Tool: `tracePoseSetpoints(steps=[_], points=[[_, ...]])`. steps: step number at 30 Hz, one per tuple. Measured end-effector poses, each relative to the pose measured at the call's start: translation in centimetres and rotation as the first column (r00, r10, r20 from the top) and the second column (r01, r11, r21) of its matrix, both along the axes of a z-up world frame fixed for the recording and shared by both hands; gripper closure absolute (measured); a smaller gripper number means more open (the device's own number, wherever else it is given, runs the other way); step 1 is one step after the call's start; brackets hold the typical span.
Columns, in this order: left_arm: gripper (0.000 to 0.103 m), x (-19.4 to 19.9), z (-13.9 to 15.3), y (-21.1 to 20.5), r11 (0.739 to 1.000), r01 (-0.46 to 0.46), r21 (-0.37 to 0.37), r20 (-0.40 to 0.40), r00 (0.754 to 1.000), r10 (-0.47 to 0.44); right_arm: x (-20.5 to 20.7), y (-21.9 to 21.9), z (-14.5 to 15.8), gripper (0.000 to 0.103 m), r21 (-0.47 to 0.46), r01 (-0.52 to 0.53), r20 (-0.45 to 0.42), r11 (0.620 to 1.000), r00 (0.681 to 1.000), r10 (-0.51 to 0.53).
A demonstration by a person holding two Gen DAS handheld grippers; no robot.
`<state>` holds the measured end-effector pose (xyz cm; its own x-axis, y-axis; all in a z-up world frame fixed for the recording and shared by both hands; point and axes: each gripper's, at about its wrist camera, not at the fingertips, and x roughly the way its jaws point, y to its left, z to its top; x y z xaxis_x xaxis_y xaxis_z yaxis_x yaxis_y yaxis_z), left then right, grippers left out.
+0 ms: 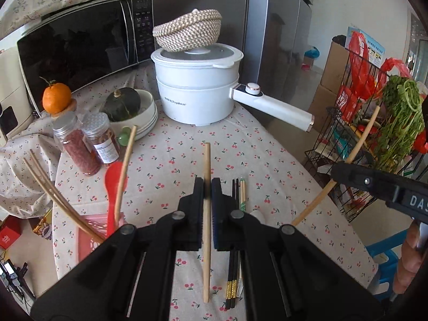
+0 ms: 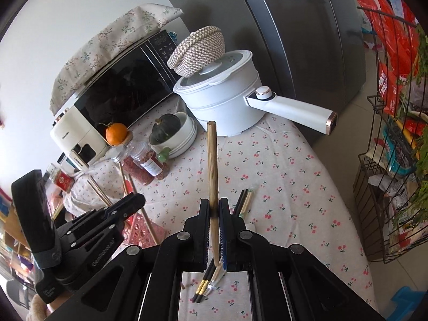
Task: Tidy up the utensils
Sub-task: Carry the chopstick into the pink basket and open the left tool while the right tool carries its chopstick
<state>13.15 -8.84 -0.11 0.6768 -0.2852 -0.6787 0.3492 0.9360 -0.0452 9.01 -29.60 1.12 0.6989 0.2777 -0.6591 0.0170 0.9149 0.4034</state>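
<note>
My left gripper (image 1: 207, 184) is shut on a pale wooden chopstick (image 1: 206, 160), held above the cherry-print tablecloth (image 1: 267, 165). My right gripper (image 2: 214, 206) is shut on another wooden chopstick (image 2: 212, 160) that points up and away. It shows at the right of the left wrist view too, as the right gripper (image 1: 335, 171) holding a slanted stick. A pair of black chopsticks (image 1: 234, 192) and a lighter pair lie on the cloth beneath. A pink basket (image 1: 88, 234) at lower left holds a red spoon (image 1: 113, 179) and several wooden chopsticks.
At the back stands a white electric pot (image 1: 198, 93) with a woven bowl (image 1: 187, 30) on its lid, its long handle sticking out right. A microwave (image 1: 75, 53), spice jars (image 1: 99, 139), an orange and a squash in bowls crowd the left. A wire rack (image 1: 347, 139) of groceries stands right.
</note>
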Motion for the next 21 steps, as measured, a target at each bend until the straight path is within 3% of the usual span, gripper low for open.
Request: tracePoseSetpoints(steps=[7, 13, 17, 21], points=[[0.097, -4.7, 4.8, 5.0, 0.993, -0.041, -0.113, 0.162, 0.985, 0.059, -1.3, 1.4, 2.8, 0.096, -0.012, -0.006, 0.096, 1.0, 0.995, 0.007], [0.097, -6.4, 8.6, 8.6, 0.974, -0.078, -0.212, 0.275, 0.952, 0.136, -1.8, 3.1, 4.5, 0.096, -0.003, -0.033, 0.155, 0.999, 0.987, 0.034], [0.097, -7.6, 9.2, 11.3, 0.951, -0.14, -0.274, 0.358, 0.904, 0.236, -1.9, 4.6, 4.9, 0.096, 0.002, -0.056, 0.177, 0.998, 0.983, 0.055], [0.097, -7.4, 7.8, 14.0, 0.905, -0.207, -0.371, 0.399, 0.845, 0.357, -1.5, 6.1, 4.7, 0.097, -0.001, -0.075, 0.175, 0.997, 0.982, 0.074]])
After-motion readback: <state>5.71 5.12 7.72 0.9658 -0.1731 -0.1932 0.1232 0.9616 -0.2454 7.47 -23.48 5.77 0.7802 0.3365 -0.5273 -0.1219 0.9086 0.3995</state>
